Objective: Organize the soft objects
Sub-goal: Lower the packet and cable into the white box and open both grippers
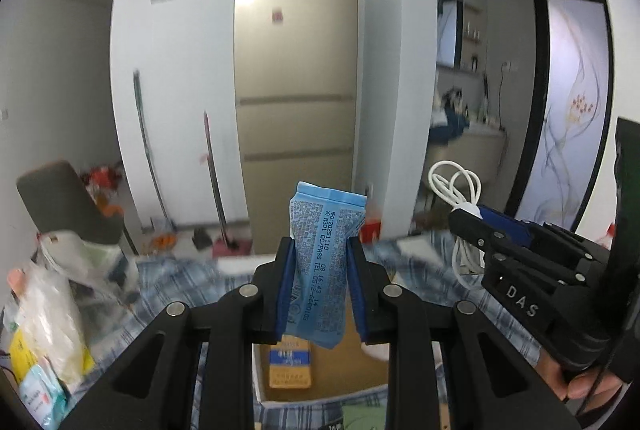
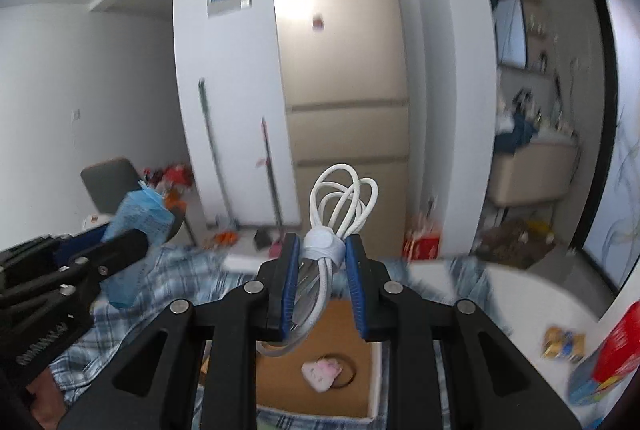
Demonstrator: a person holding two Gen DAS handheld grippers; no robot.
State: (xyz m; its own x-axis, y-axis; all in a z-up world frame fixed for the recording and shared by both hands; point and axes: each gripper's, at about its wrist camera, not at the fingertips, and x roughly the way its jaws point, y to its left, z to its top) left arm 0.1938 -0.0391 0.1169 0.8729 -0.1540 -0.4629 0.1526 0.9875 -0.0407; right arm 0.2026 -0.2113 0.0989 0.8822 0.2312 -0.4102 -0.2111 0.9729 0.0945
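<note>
- Nearest, left wrist view: left hand-held gripper [image 1: 320,282], closed part-way onto a blue tissue pack [image 1: 324,262]; I pinch it at the waist, so it stands upright with its printed side to the lens.
- Right hand-held gripper [image 2: 322,270]: closed on a white coiled cable [image 2: 340,214], gripped at its white strap so the loops stand up and the tail hangs below the pads.
- Both loads are held in the air over the cardboard box [image 1: 360,362], which I judge to be the place for the soft things.
- Box contents: an orange-and-blue packet [image 1: 290,366] on the left view; a pink-and-white soft item [image 2: 322,374] beside a thin ring on the right view. My own fingers cut off most of the box floor.
- Beneath: plaid cloth [image 1: 168,282], covering whatever carries the box; I cannot tell if it is a bed or a counter.
- Left edge: a heap of plastic bags [image 1: 44,330], blurred, contents unreadable.
- Right edge: red and yellow packets [image 2: 616,350], smeared by motion.
- Far: beige fridge [image 1: 296,90], two long-handled tools leaning on the wall.
</note>
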